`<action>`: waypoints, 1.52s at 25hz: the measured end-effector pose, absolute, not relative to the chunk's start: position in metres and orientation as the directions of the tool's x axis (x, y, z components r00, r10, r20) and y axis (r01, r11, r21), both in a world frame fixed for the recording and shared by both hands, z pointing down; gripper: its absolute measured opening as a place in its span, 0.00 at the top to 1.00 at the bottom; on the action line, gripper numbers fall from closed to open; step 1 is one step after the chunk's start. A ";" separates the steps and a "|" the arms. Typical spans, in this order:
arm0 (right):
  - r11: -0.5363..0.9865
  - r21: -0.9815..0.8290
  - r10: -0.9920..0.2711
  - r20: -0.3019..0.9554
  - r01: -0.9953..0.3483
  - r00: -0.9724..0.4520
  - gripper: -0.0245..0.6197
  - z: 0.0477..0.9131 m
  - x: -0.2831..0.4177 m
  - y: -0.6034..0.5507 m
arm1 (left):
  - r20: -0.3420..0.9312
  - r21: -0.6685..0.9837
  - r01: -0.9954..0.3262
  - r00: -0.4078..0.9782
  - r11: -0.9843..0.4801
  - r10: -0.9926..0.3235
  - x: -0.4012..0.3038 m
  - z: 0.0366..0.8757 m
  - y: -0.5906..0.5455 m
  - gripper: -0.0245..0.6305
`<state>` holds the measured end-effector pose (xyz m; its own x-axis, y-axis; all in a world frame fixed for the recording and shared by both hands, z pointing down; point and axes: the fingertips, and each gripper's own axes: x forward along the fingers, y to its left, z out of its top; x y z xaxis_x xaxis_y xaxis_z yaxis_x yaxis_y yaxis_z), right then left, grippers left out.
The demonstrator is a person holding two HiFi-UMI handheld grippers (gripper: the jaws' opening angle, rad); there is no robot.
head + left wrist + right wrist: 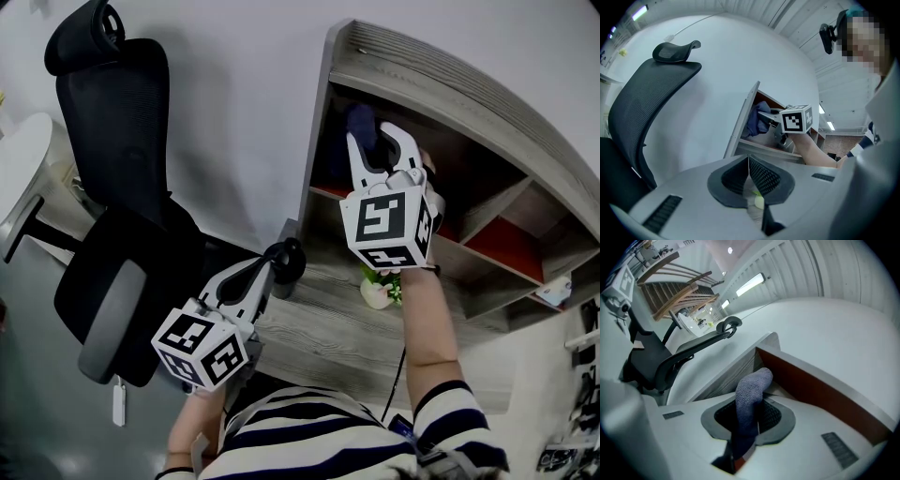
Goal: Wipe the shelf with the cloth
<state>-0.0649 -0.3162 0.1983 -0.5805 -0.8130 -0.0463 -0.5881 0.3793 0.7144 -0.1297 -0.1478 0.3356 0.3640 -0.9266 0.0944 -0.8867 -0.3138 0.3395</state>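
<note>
A grey wooden shelf (pixel 441 77) with red-backed compartments stands against the wall on the right. My right gripper (pixel 375 133) reaches into its upper left compartment, shut on a blue-grey cloth (pixel 362 120). In the right gripper view the cloth (pixel 751 397) sticks up from between the jaws, toward the compartment's red back panel (pixel 811 390). My left gripper (pixel 287 257) hangs lower, over the desk's left end, jaws shut with nothing in them. From the left gripper view, the cloth (pixel 757 119) and the right gripper's marker cube (pixel 797 118) show inside the shelf (pixel 746 117).
A black mesh office chair (pixel 122 216) stands to the left of the shelf. A small potted plant (pixel 380 291) sits on the wooden desk surface (pixel 319 333) below the right arm. A white round table (pixel 21 159) shows at the far left edge.
</note>
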 end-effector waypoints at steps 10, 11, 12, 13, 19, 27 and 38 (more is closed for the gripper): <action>0.452 0.800 -0.790 0.153 -0.395 -0.593 0.84 0.259 -0.085 -0.320 | 0.096 0.348 -0.871 0.401 -0.347 -0.911 -0.118 0.338 -0.154 0.93; 0.464 0.806 -0.786 0.184 -0.368 -0.590 0.84 0.267 -0.087 -0.321 | 0.095 0.348 -0.871 0.402 -0.348 -0.911 -0.117 0.338 -0.154 0.93; 0.477 0.808 -0.783 0.212 -0.346 -0.585 0.84 0.275 -0.088 -0.322 | 0.095 0.348 -0.870 0.402 -0.348 -0.911 -0.117 0.338 -0.154 0.93; 0.488 0.809 -0.780 0.237 -0.328 -0.579 0.84 0.282 -0.088 -0.324 | 0.095 0.349 -0.870 0.402 -0.348 -0.911 -0.117 0.338 -0.154 0.93; 0.482 0.833 -0.792 0.282 -0.272 -0.542 0.84 0.300 -0.085 -0.327 | 0.096 0.350 -0.871 0.400 -0.345 -0.911 -0.119 0.339 -0.153 0.93; 0.463 0.841 -0.822 0.289 -0.279 -0.492 0.84 0.303 -0.061 -0.324 | 0.094 0.354 -0.857 0.432 -0.376 -0.897 -0.109 0.341 -0.155 0.93; 0.404 0.857 -0.889 0.285 -0.320 -0.359 0.84 0.306 0.011 -0.327 | 0.092 0.354 -0.815 0.519 -0.459 -0.850 -0.072 0.340 -0.164 0.93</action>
